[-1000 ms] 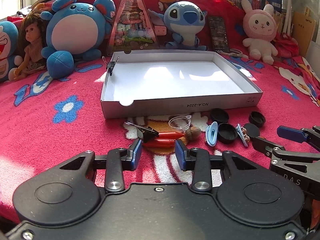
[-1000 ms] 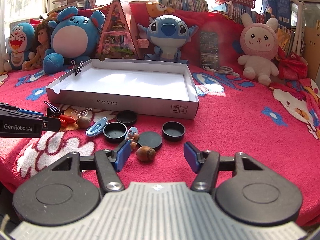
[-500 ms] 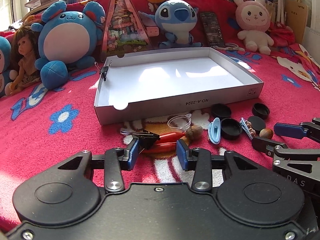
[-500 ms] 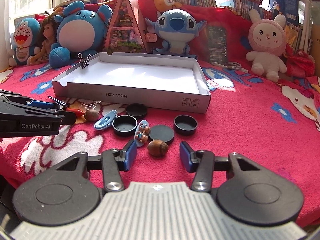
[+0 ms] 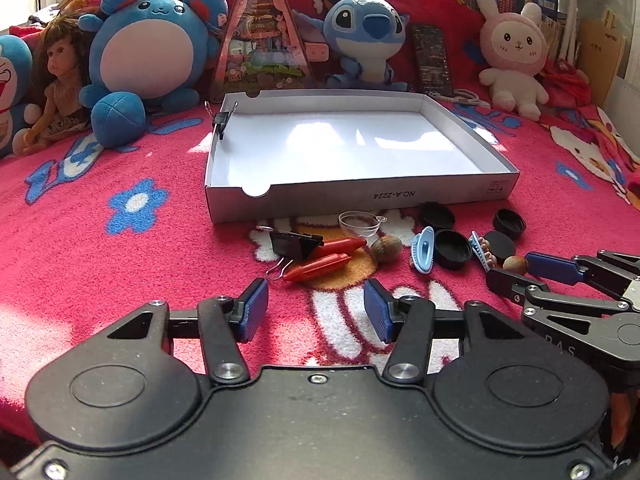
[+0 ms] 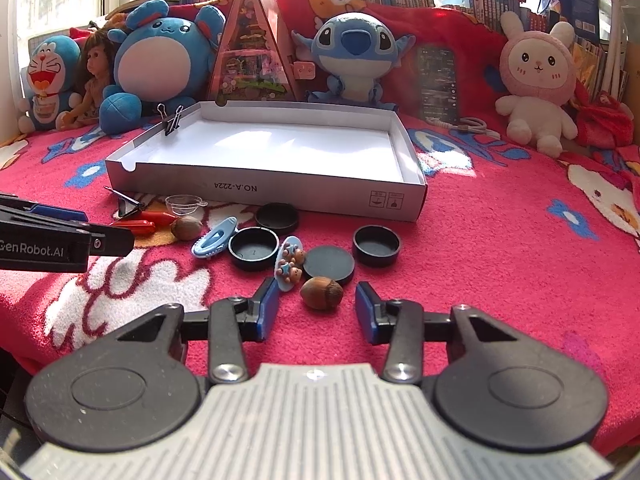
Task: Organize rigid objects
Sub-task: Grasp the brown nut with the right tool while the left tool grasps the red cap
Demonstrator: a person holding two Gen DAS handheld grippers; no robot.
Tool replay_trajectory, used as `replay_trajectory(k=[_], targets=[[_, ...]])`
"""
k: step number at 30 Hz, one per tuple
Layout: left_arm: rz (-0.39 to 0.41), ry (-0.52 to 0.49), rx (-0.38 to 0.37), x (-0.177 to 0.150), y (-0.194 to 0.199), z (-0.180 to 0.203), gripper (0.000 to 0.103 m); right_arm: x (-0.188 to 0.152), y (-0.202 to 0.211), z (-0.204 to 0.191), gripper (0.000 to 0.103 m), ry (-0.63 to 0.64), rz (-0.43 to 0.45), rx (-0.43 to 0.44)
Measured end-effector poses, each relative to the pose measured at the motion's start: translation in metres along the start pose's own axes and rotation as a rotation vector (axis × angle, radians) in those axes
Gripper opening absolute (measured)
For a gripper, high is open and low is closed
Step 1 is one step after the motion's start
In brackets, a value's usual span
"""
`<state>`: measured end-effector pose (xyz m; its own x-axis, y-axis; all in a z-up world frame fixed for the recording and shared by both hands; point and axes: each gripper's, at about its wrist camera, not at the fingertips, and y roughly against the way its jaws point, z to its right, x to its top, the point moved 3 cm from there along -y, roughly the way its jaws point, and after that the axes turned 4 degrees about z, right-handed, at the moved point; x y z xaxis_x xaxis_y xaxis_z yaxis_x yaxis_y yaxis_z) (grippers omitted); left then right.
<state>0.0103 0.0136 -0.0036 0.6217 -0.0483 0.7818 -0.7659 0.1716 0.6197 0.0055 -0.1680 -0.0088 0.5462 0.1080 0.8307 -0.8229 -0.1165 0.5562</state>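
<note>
The sorting looks barely begun: the white box (image 5: pixel 356 196) on the red blanket (image 5: pixel 120 264) holds nothing inside, with only a binder clip (image 5: pixel 221 120) on its rim, and the small things lie in a row on the blanket just in front of it. The right tongs (image 6: pixel 316 312) are open with a hazelnut (image 6: pixel 321 293) between the pads, so closing on it and carrying it into the box seems the step in hand. The left tongs (image 5: pixel 316 310) are open and empty, near the red pliers (image 5: pixel 320 258) and a second binder clip (image 5: pixel 292 243), and would need to go further forward to grip either.
</note>
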Motion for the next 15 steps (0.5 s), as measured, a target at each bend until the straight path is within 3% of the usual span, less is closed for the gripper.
replay_trajectory(k=[2, 7, 13, 15], targets=[[0.001, 0.033, -0.032, 0.0, 0.0, 0.002, 0.049, 0.0, 0.001, -0.002, 0.041, 0.005, -0.001, 0.005], [0.058, 0.008, 0.105, 0.005, -0.009, 0.006, 0.051, -0.001, 0.004, -0.004, 0.037, 0.004, 0.004, 0.003], [0.035, 0.06, 0.09, 0.004, -0.029, 0.013, 0.05, -0.002, 0.002, -0.004, 0.031, -0.015, 0.003, -0.005], [0.06, -0.001, 0.123, 0.002, -0.03, 0.021, 0.044, -0.002, 0.002, -0.005, 0.027, -0.021, 0.008, -0.003]])
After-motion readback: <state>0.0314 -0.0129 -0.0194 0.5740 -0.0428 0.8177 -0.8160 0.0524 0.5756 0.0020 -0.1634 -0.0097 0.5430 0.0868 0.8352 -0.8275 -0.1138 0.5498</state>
